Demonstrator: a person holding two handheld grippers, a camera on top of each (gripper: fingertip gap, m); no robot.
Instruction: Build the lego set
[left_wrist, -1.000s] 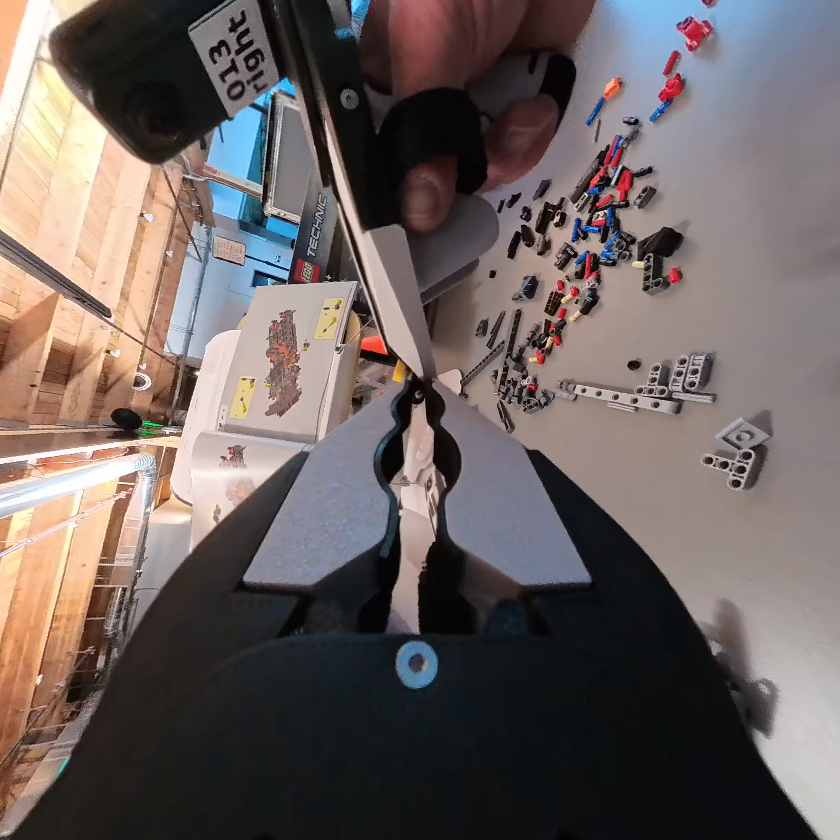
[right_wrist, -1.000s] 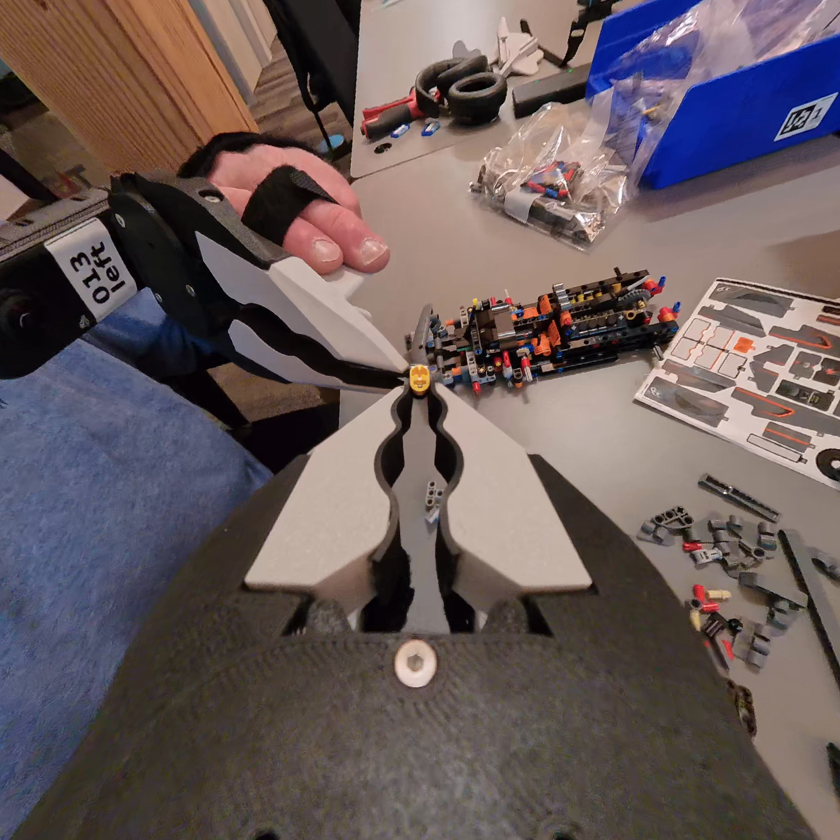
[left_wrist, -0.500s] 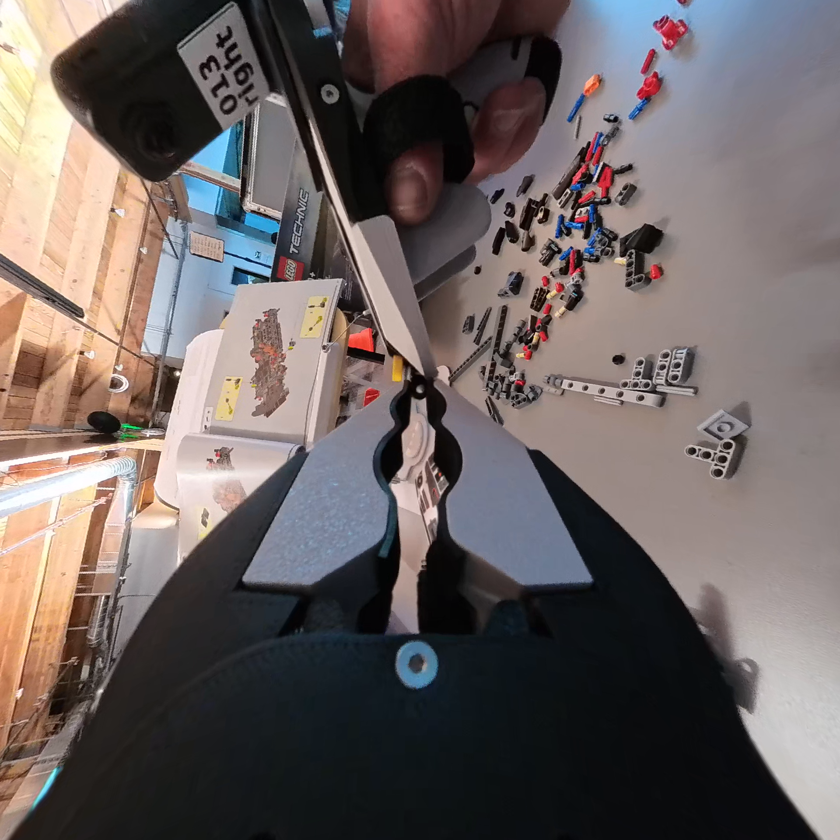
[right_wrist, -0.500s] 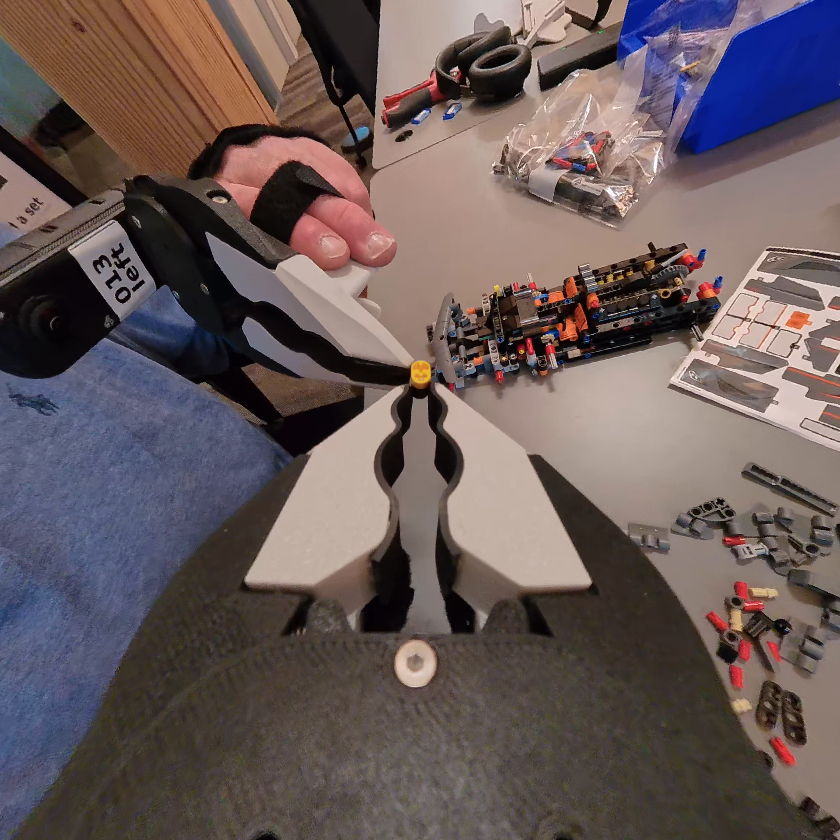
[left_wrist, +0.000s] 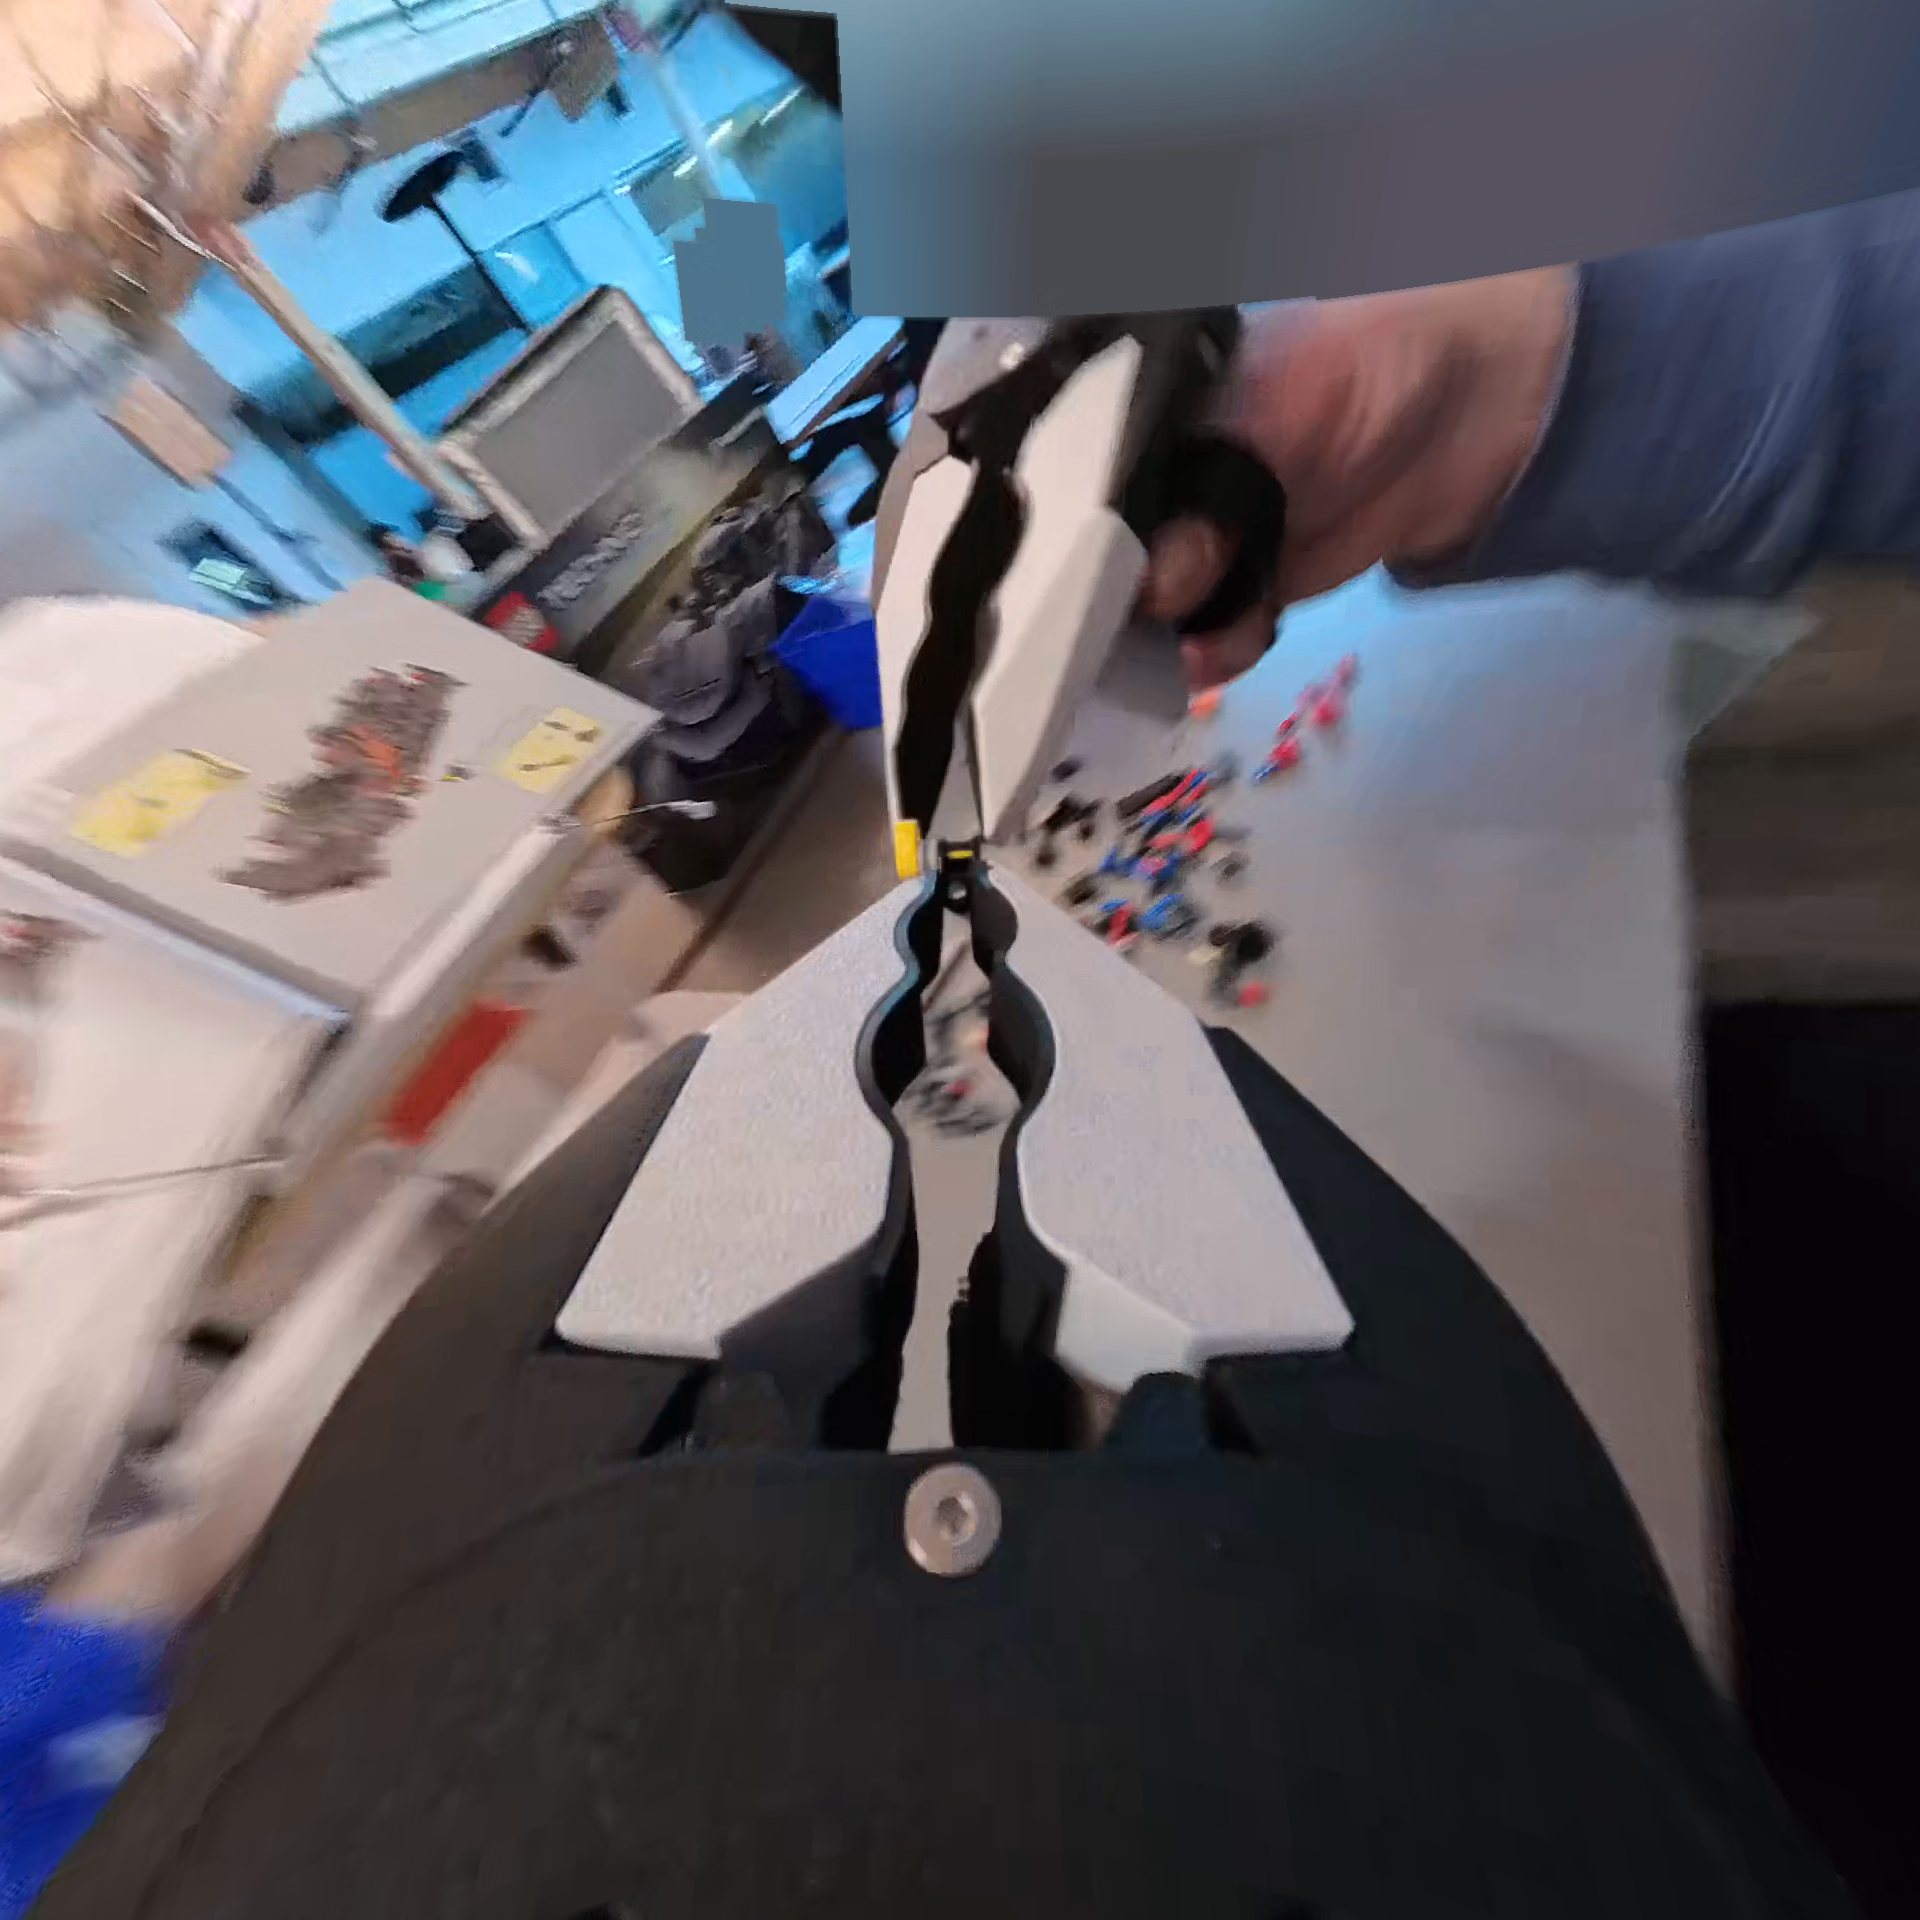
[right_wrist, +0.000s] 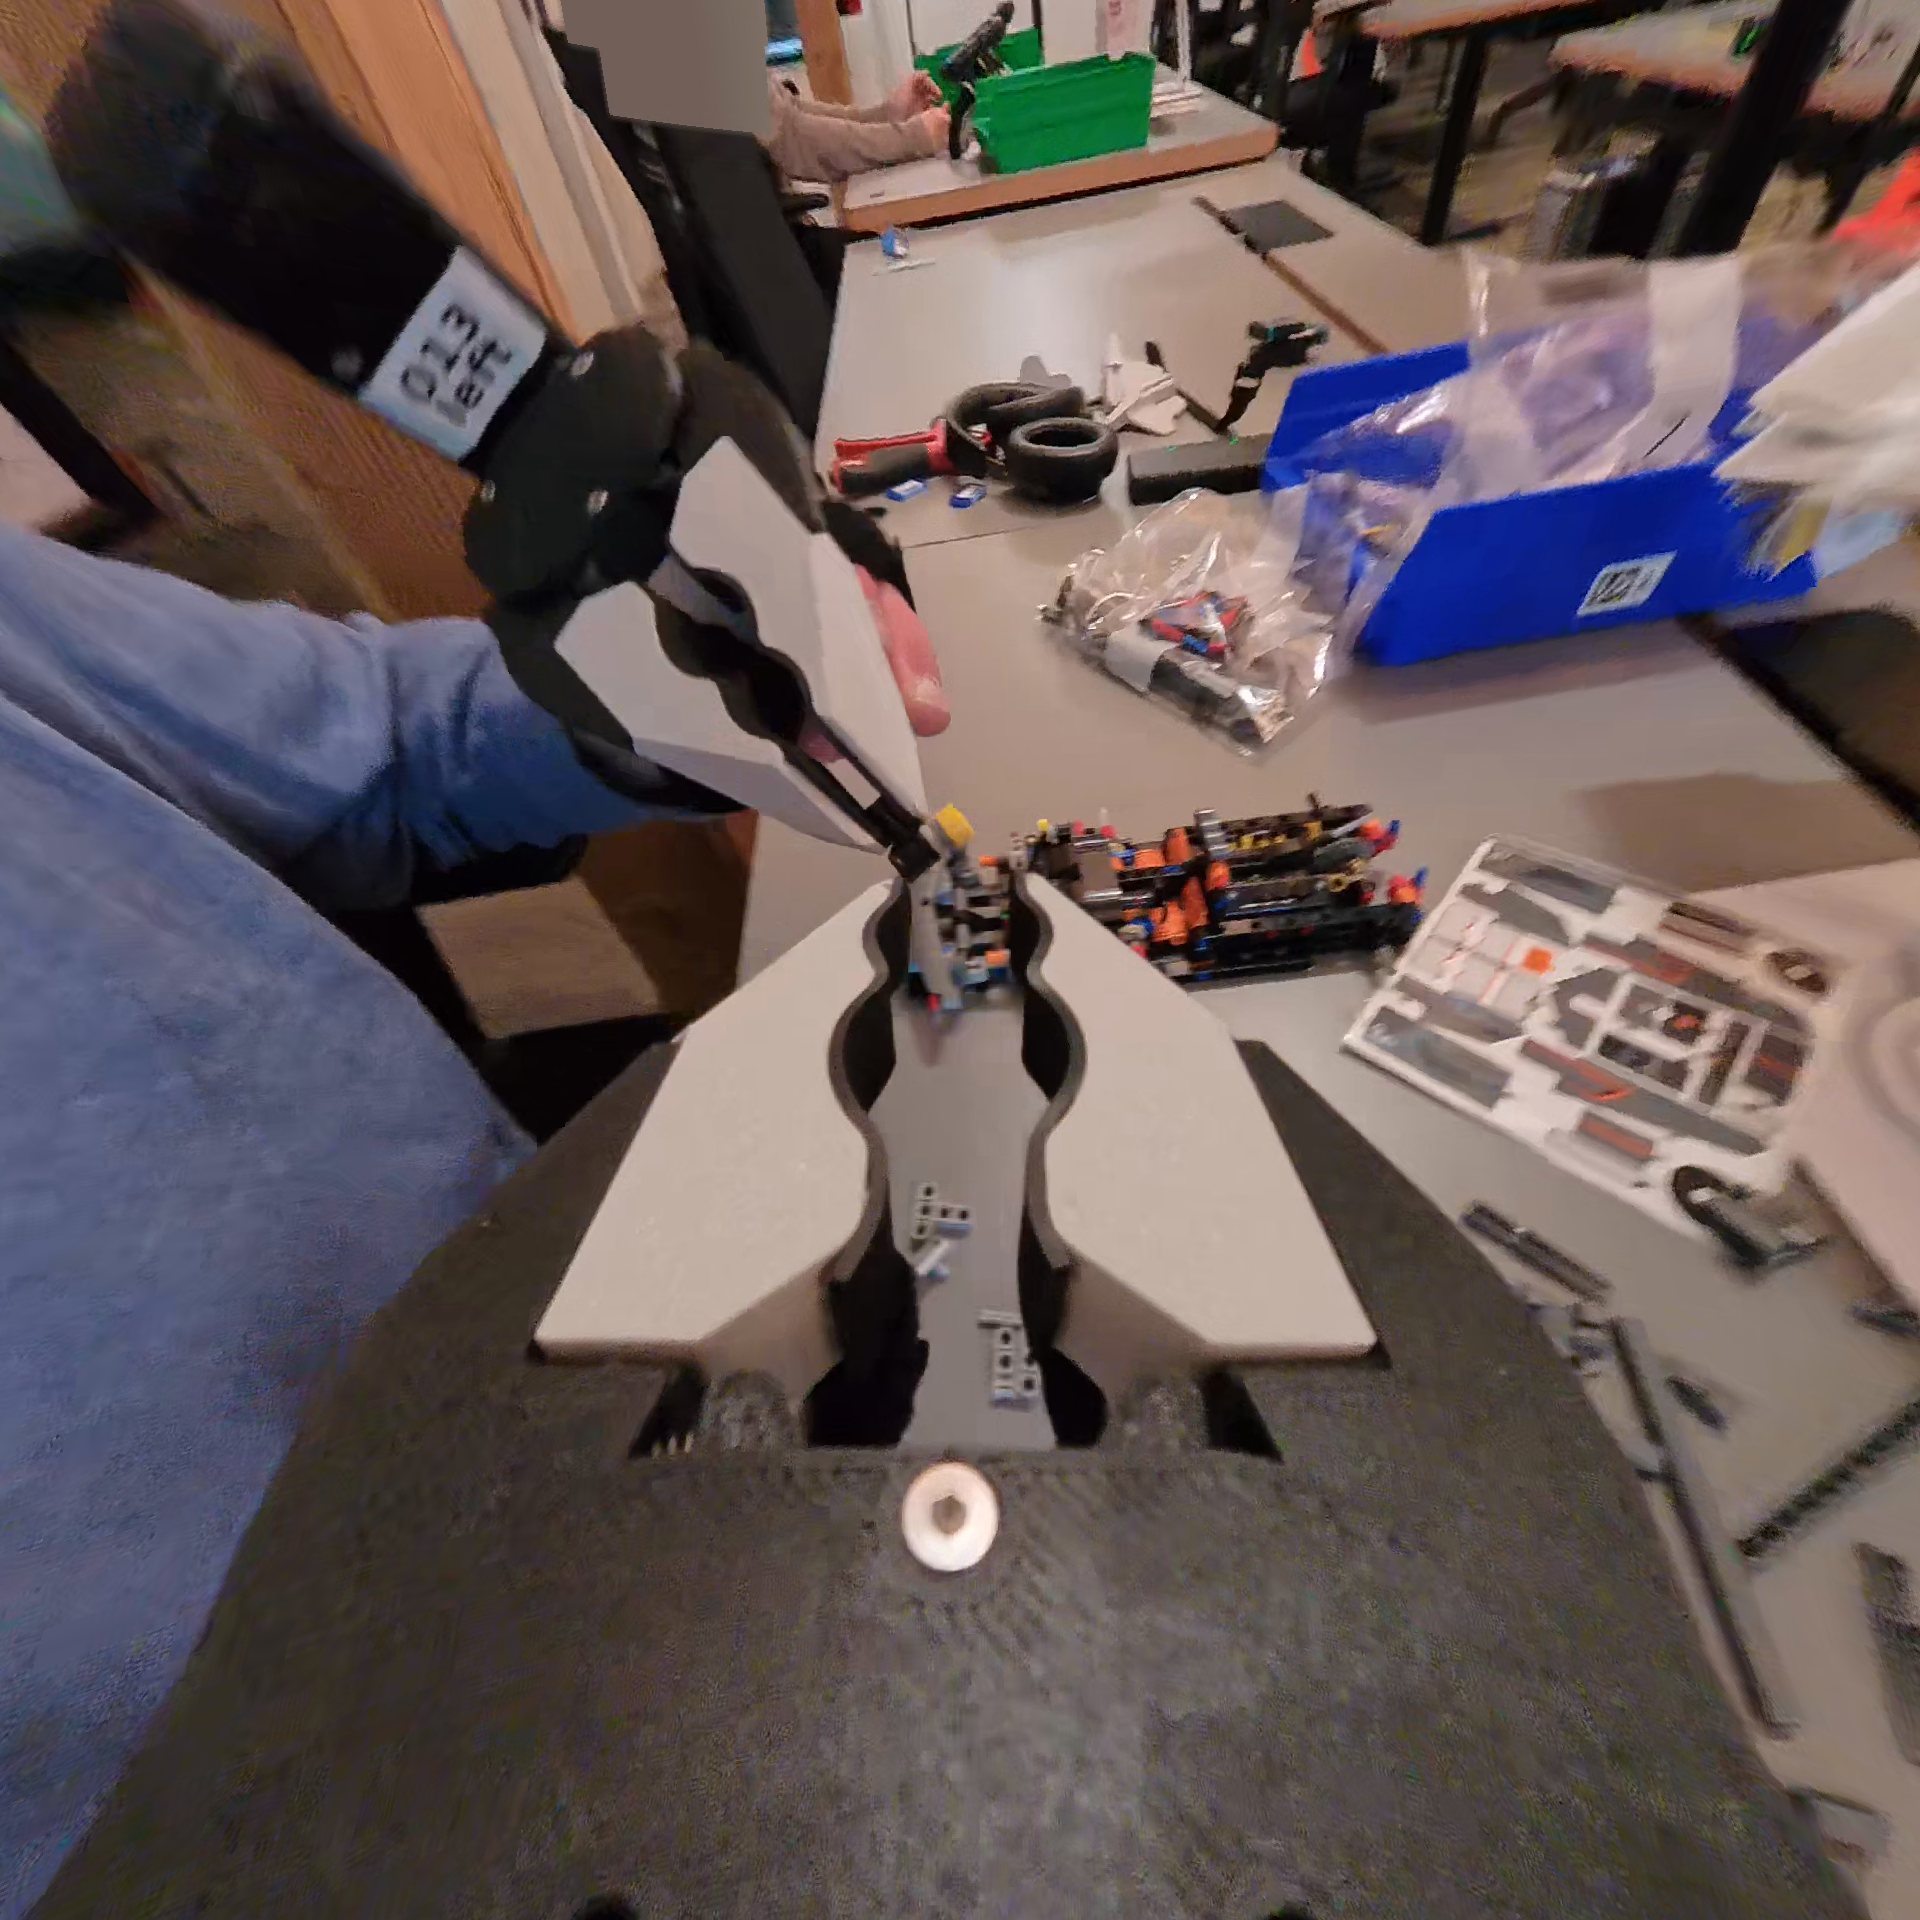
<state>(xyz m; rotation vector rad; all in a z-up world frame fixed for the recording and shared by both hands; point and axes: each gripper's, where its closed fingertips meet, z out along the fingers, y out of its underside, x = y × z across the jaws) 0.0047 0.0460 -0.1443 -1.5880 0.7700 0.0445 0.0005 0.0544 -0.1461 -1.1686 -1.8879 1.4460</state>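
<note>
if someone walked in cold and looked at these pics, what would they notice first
Probably the two grippers meeting tip to tip in mid-air: the left gripper pinches a small black piece with a yellow piece at its end, just ahead of the right gripper, whose jaws stand apart. Next, the long half-built lego model on the grey table, with a sticker sheet to its right.

A shared workshop or lab, it seems: rows of grey benches (right_wrist: 1091, 312), a green bin (right_wrist: 1060, 109) and a blue bin (right_wrist: 1538, 561) of bagged parts, wood-panelled wall (right_wrist: 416, 187), and black stands beyond, though blurred.
</note>
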